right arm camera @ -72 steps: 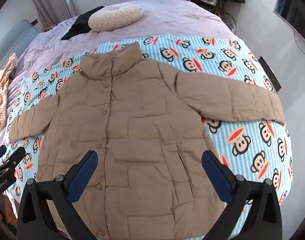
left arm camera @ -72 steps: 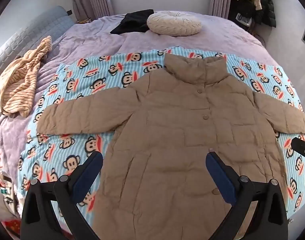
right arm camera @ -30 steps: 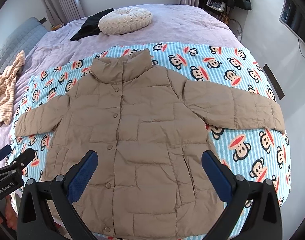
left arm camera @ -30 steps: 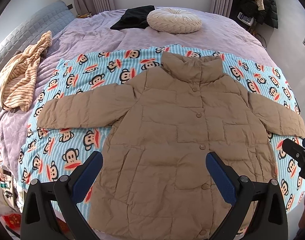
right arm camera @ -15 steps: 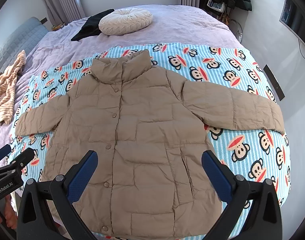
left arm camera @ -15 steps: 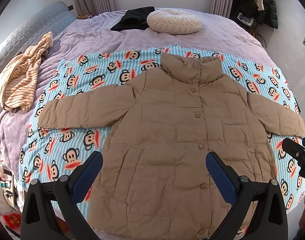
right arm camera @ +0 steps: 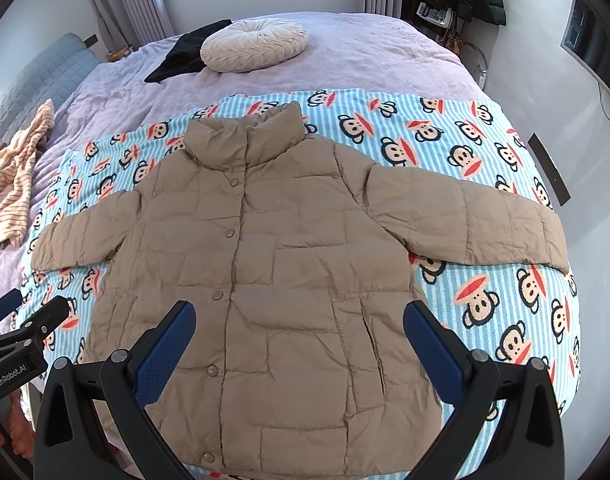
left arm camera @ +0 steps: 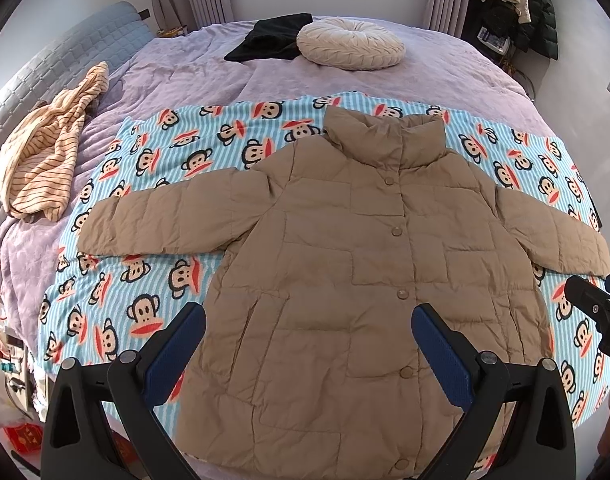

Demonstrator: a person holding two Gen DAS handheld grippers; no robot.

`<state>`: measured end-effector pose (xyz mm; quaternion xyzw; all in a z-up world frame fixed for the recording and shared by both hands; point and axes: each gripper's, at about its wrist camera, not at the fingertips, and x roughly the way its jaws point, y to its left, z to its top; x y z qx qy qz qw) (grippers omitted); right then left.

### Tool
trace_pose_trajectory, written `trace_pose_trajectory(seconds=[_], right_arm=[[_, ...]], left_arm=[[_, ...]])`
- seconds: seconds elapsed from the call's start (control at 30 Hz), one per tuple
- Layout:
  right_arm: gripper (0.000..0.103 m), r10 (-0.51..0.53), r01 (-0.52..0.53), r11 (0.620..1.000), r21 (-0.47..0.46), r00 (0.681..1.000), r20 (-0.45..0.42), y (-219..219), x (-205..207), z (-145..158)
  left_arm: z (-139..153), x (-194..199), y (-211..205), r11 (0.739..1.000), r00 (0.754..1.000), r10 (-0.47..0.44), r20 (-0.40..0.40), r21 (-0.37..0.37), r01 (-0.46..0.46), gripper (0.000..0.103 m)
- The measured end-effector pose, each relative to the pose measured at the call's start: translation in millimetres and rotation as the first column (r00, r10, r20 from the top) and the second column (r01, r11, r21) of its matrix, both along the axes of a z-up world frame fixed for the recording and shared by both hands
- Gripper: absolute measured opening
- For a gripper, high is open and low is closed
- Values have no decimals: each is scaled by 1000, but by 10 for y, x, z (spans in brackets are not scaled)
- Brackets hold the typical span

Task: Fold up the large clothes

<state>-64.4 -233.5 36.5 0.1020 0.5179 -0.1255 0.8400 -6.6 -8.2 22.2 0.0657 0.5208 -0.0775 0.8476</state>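
Hovering wide apart and holding nothing, the left gripper (left arm camera: 308, 344) hangs above the lower front of the tan puffer jacket (left arm camera: 369, 280), and the right gripper (right arm camera: 299, 340) does the same over the hem on its own side, its blue pads spread just as far. Directly beneath both tools the jacket lies face up and snapped shut, hem nearest, on the monkey-print blanket (left arm camera: 153, 264) that covers the near part of the bed (left arm camera: 193, 68). Beyond the fingers the body widens to the shoulders, with one sleeve stretched out to the left of the left gripper and the other to the right of the right gripper, reaching almost to the blanket's edge. The standing collar sits farther ahead, and past it a round cream cushion (left arm camera: 351, 43), a black garment (left arm camera: 271, 36) and, far off to the left, a striped top (left arm camera: 45, 152).

No fold looks started. The likely trouble is the filling: a shallow pinch may catch only the top layer, so the front lifts and the back stays behind, bunching the fold. The slick shell could also slip out of the pads mid-carry, and dragging a sleeve might rumple the blanket beneath.
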Motion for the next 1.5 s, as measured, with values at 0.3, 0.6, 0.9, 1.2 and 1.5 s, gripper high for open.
trace_pose_trajectory(seconds=[0.3, 0.6, 0.9, 1.2, 1.5], right_arm=[[103, 2, -2, 1000, -1, 1000, 2, 20, 14, 1], [103, 2, -2, 1000, -2, 1000, 3, 20, 13, -1], [103, 1, -1, 1000, -1, 1000, 4, 17, 8, -6], [103, 0, 0, 1000, -1, 1000, 5, 14, -3, -18], [103, 2, -2, 1000, -2, 1000, 5, 21, 8, -16]], left_arm=[[9, 2, 8, 1000, 1000, 0, 0, 0, 0, 103], [16, 7, 17, 1000, 1000, 0, 0, -1, 0, 103], [13, 3, 19, 1000, 1000, 0, 1, -1, 0, 103], [23, 4, 30, 1000, 1000, 0, 1, 0, 0, 103], [23, -1, 26, 1000, 1000, 0, 2, -1, 0, 103]])
